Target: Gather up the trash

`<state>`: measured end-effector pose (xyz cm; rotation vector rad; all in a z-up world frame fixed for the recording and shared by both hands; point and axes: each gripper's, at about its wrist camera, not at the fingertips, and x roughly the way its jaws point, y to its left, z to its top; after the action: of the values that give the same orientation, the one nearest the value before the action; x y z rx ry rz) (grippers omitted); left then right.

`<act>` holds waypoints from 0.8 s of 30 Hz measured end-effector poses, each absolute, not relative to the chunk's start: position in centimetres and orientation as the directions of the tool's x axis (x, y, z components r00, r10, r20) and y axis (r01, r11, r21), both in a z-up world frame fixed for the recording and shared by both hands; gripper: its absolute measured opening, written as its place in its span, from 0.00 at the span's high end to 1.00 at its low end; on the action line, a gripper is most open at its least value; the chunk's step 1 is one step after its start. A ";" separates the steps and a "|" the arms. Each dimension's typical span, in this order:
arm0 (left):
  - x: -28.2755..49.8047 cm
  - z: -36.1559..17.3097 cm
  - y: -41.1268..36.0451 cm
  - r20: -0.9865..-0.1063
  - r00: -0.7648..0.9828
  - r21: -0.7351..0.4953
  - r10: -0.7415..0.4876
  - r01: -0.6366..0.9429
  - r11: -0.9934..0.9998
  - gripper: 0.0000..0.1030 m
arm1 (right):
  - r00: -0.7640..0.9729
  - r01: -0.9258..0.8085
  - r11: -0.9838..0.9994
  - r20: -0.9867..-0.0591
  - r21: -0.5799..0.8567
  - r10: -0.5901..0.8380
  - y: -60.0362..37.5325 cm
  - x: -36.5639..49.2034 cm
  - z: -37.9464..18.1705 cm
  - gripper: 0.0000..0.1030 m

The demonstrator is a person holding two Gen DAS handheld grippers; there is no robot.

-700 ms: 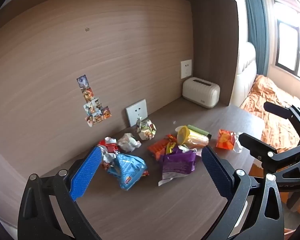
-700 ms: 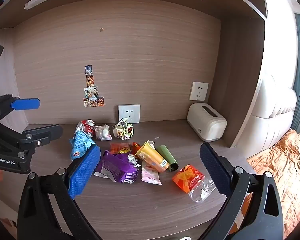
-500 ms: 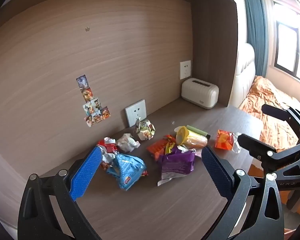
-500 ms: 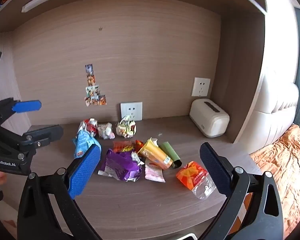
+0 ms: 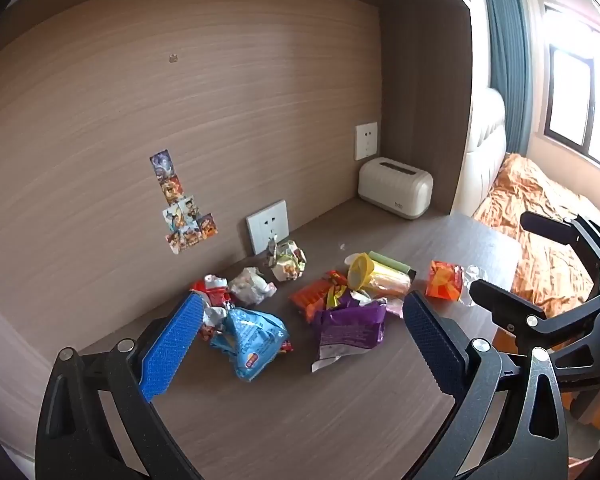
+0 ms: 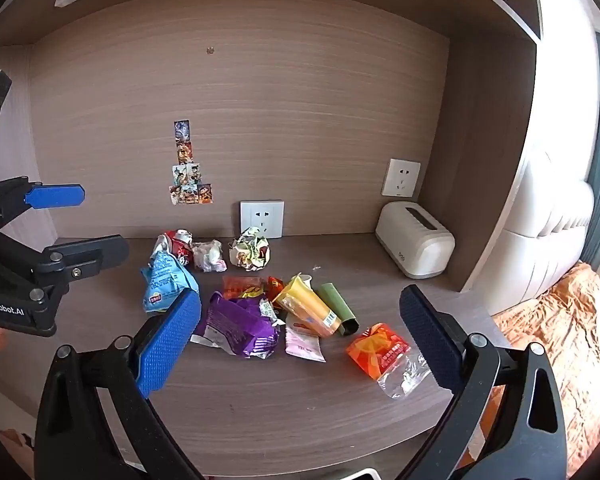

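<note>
A wood-grain counter (image 6: 300,400) carries scattered trash: purple wrapper (image 6: 240,326), blue bag (image 6: 166,284), orange packet (image 6: 376,350). Left gripper (image 5: 300,348) and right gripper (image 6: 300,340) hover above, fingers spread, empty.

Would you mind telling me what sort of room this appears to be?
Probably a bedroom with a built-in wooden desk: a padded headboard and orange bedding sit right beside it, under a curtained window.

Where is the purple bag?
In the right wrist view, the purple bag lies mid-desk, between the blue bag and the yellow cup.
</note>
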<state>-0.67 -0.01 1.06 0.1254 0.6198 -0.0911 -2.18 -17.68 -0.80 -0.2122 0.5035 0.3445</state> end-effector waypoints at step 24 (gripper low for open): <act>-0.7 0.6 0.1 -0.593 0.803 0.080 -0.057 0.129 0.988 0.05 | 0.811 -0.367 0.926 -0.517 -0.085 0.274 -18.2 -2.2 -1.1 0.03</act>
<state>-0.69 0.06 0.57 0.1186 0.6312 -0.1001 -2.22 -18.18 -1.14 -0.1851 0.5224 0.3442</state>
